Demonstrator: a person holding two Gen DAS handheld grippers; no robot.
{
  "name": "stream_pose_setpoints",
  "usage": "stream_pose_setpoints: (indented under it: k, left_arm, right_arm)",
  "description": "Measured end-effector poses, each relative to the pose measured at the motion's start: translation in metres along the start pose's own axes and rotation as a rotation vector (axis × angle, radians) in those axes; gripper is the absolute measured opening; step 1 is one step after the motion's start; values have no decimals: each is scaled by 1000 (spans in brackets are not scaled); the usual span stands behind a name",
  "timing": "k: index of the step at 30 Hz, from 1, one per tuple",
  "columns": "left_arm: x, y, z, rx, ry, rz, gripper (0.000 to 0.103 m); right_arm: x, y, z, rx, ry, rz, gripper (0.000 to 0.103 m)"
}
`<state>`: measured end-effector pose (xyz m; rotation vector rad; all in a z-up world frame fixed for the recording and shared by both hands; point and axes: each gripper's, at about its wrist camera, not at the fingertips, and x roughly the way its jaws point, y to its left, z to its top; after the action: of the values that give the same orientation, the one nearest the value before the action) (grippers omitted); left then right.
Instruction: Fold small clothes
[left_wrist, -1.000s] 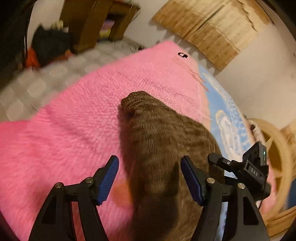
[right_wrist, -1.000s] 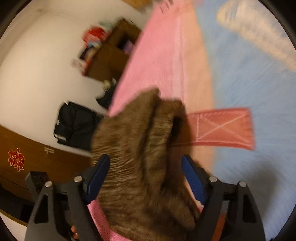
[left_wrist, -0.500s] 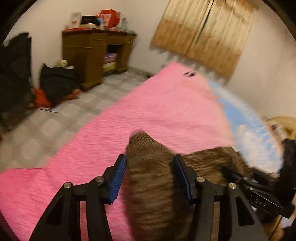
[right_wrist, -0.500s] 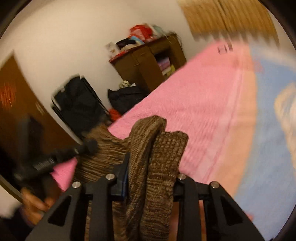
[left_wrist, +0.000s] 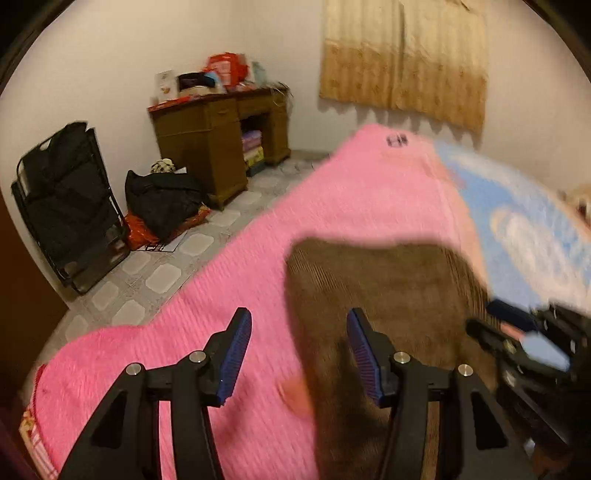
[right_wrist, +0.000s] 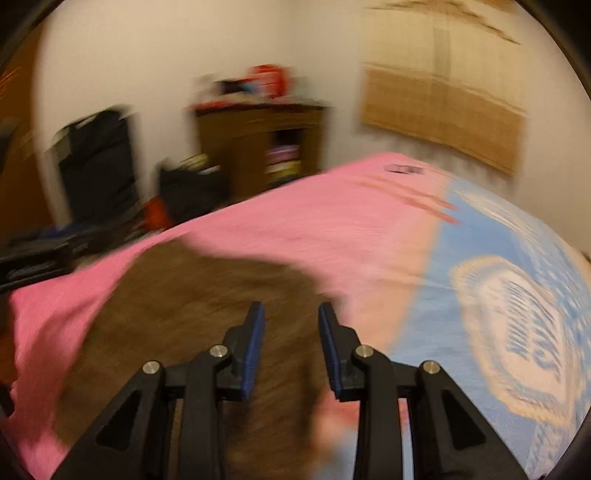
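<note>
Brown knit garment (left_wrist: 384, 295) lies spread on the pink blanket (left_wrist: 332, 206), under both tools. My left gripper (left_wrist: 299, 354) is wide apart, holding nothing; my right gripper (right_wrist: 291, 343) stands parted too, empty (view badly blurred). Next, I judge: pinch one edge squarely with each, lift level, fold across without dragging.

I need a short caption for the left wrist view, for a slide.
Left claw open above a brown knit garment lying on a pink blanket.
</note>
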<state>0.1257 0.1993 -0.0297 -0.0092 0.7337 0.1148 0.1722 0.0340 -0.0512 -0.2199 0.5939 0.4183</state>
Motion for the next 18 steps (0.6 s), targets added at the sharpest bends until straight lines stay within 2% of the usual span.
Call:
stream_pose_setpoints:
  k: [2,3,4,5,6,7,8,9,11,14,16,18]
  left_arm:
    - [12,-14,-19,58,74,12,55]
    - [15,-17,-27,83,91,22,55]
    - [11,-21,-34,108,73,51,56]
    - [1,-24,-39,135,36,81,57]
    - [-8,-28,-41,156,27,111,61]
    - [-13,-30,-43,162,27,122,61]
    - [-22,-31,-45,161,31,129,61]
    - [-30,-32,-48,154,31,122,61]
    - [-53,-32,-54,128,14,93,62]
    - [-86,-33,-69,101,-14,59,67]
    - [-106,-36,-81,103,-29,34,75]
    - [-120,-41,-90,118,-38,38,76]
  right_arm:
    - [-1,6,-19,-15,62,-2,31]
    - [7,8,-29,-3,116,-44,31]
    - [10,5,-38,16,156,-72,33]
    - [11,2,-46,39,187,-88,46]
    - [4,-4,-55,70,204,-102,53]
    - [-10,-9,-62,110,200,-132,61]
    - [-24,-10,-67,137,186,-146,64]
    - [-41,-10,-71,162,162,-148,66]
    - [-75,-4,-80,208,107,-167,83]
    - [-116,7,-87,299,16,-195,98]
    - [-142,11,-93,352,-29,-188,100]
    - [-154,17,-97,381,-46,-204,101]
